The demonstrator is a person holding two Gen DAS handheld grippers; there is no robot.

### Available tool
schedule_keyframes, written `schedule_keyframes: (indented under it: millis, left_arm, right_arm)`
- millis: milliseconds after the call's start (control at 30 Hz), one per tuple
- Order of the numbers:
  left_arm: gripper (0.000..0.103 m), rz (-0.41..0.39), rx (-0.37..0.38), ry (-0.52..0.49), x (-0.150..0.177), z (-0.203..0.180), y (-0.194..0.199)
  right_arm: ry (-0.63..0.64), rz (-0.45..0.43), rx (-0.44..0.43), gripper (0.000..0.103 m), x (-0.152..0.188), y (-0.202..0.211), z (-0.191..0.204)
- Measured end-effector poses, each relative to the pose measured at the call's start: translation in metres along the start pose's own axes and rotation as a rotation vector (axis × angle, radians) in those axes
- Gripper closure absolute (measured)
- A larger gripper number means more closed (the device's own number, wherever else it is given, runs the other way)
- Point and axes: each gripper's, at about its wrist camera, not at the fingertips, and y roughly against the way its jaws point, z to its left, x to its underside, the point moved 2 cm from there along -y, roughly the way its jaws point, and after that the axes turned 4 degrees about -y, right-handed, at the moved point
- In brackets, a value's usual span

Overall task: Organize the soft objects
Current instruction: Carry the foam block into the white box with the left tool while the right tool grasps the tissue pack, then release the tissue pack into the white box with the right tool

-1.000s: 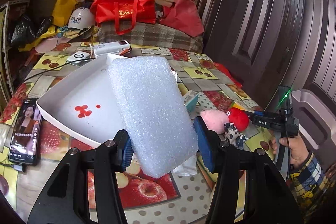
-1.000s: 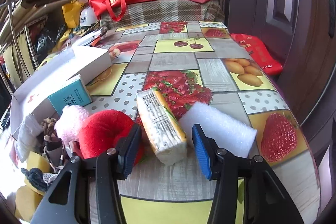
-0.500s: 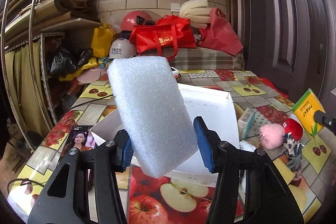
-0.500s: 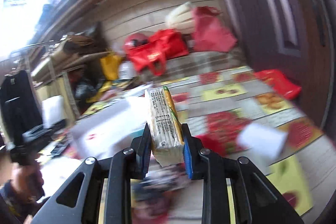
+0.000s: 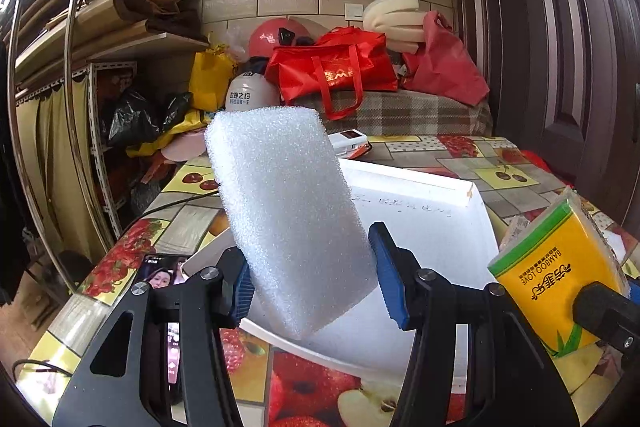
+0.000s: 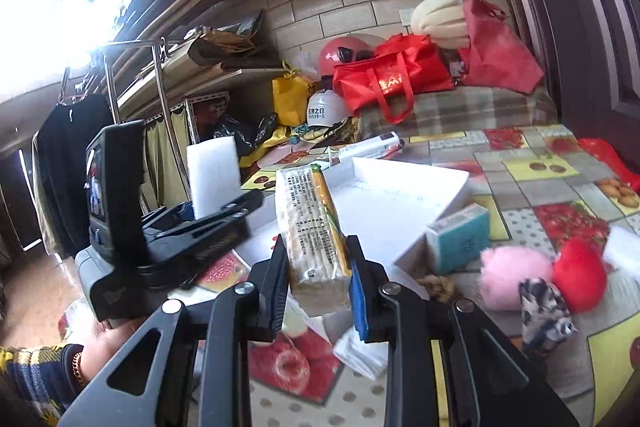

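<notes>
White foam block (image 5: pixel 288 211), white box (image 6: pixel 396 203), and a tissue pack (image 5: pixel 560 279) in bright yellow with a green band. By the counter's (image 6: pixel 532 167) right edge: teal packet (image 6: pixel 460 239), pink pompom (image 6: pixel 512 275), red plush (image 6: pixel 580 279). The counter's cloth runs fruit-print squares, strawberries, cherries, apples. Gripper pads (image 5: pixel 390 283) blue.

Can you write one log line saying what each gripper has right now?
left gripper: shut on foam block | right gripper: shut on tissue pack | both above white box
</notes>
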Motion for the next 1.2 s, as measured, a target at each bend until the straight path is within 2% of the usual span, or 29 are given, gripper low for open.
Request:
schedule_keyframes:
  millis: [133, 267, 400, 567, 633, 700, 733, 767, 800, 833, 867, 900, 1200]
  left_arm:
    - [0.05, 0.005, -0.002, -0.037, -0.006, -0.004, -0.017]
    - [0.05, 0.039, 0.035, -0.041, -0.012, -0.002, -0.041]
    - [0.05, 0.097, 0.08, 0.0, -0.016, 0.005, -0.066]
    - [0.05, 0.169, 0.157, 0.08, -0.016, 0.016, -0.084]
    - [0.049, 0.173, 0.151, 0.094, -0.015, 0.018, -0.083]
    - [0.042, 0.175, 0.147, 0.097, -0.015, 0.018, -0.082]
    - [0.038, 0.174, 0.137, 0.096, -0.015, 0.017, -0.082]
    - [0.021, 0.173, 0.126, 0.096, -0.016, 0.018, -0.082]
    - [0.011, 0.165, 0.098, 0.106, -0.016, 0.02, -0.08]
    - [0.007, 0.157, 0.091, 0.119, -0.016, 0.023, -0.078]
    - [0.0, 0.147, 0.09, 0.137, -0.015, 0.027, -0.076]
    - [0.0, 0.141, 0.091, 0.148, -0.015, 0.03, -0.074]
    - [0.0, 0.107, 0.052, 0.215, -0.013, 0.045, -0.068]
  right_arm:
    - [0.04, -0.013, 0.051, 0.077, -0.002, -0.019, 0.011]
    - [0.019, 0.011, 0.11, 0.077, -0.004, -0.04, 0.006]
    - [-0.008, 0.044, 0.161, 0.077, -0.006, -0.061, -0.001]
    - [0.018, 0.056, 0.207, 0.075, -0.009, -0.08, 0.007]
    - [0.006, 0.061, 0.22, 0.075, -0.011, -0.087, 0.004]
    - [-0.01, 0.06, 0.227, 0.074, -0.013, -0.092, 0.002]
    - [-0.012, 0.064, 0.227, 0.063, -0.014, -0.094, 0.0]
    - [-0.018, 0.071, 0.23, 0.041, -0.015, -0.095, -0.001]
    - [-0.021, 0.074, 0.232, 0.028, -0.015, -0.095, -0.002]
    - [-0.022, 0.074, 0.232, 0.02, -0.014, -0.094, -0.002]
    - [-0.022, 0.071, 0.236, 0.019, -0.015, -0.094, -0.001]
    - [-0.029, 0.059, 0.263, 0.019, -0.016, -0.092, -0.003]
    - [0.002, 0.021, 0.258, 0.018, -0.016, -0.087, 0.003]
